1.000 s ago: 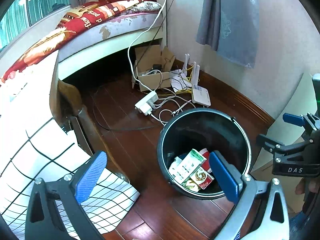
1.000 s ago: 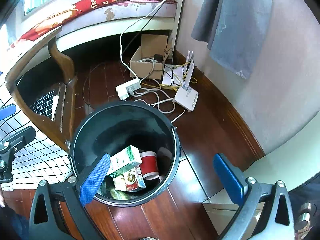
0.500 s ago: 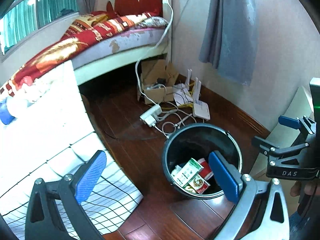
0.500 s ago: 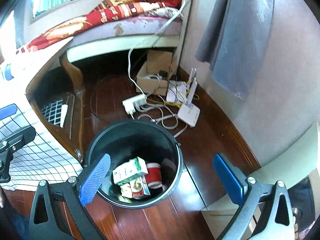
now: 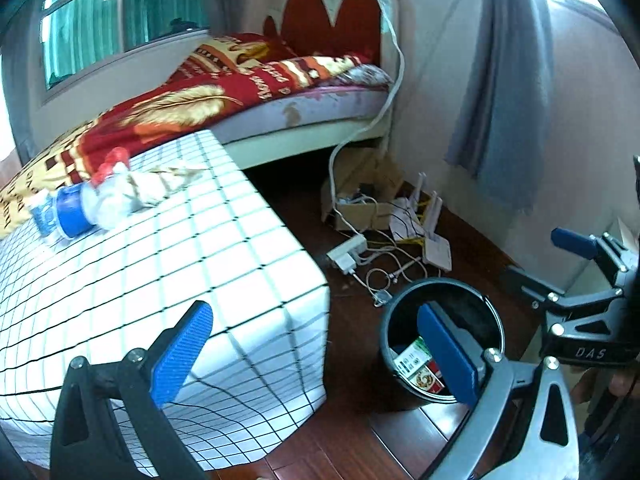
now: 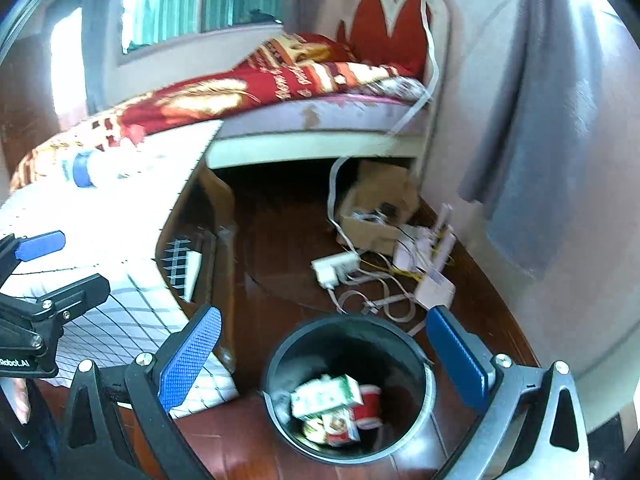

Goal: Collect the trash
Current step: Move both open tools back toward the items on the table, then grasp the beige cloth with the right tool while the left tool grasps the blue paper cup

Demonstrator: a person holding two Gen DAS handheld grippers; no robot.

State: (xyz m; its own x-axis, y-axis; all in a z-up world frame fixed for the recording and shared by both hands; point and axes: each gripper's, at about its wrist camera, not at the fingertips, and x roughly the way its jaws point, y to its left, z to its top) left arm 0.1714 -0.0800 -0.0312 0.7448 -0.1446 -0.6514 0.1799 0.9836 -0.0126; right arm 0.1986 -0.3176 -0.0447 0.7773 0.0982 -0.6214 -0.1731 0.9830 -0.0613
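A black trash bin (image 5: 486, 308) stands on the wooden floor and holds a green-white carton (image 6: 326, 394), a red cup (image 6: 370, 404) and other packets. On the table with the white grid cloth (image 5: 180, 264) lie a plastic bottle with a blue label (image 5: 72, 210) and crumpled wrappers (image 5: 140, 186). The bottle also shows in the right wrist view (image 6: 86, 168). My left gripper (image 5: 316, 356) is open and empty above the table corner and bin. My right gripper (image 6: 324, 354) is open and empty above the bin (image 6: 280, 356).
A bed with a red blanket (image 5: 240, 84) stands behind the table. A cardboard box (image 5: 360, 204), power strip (image 5: 348, 250), router (image 5: 438, 250) and cables lie on the floor by the wall. A grey curtain (image 5: 508, 100) hangs at right.
Both grippers have risen and tilted up away from the bin. The table top with the bottle and wrappers has come into view. The bin looks smaller and lower.
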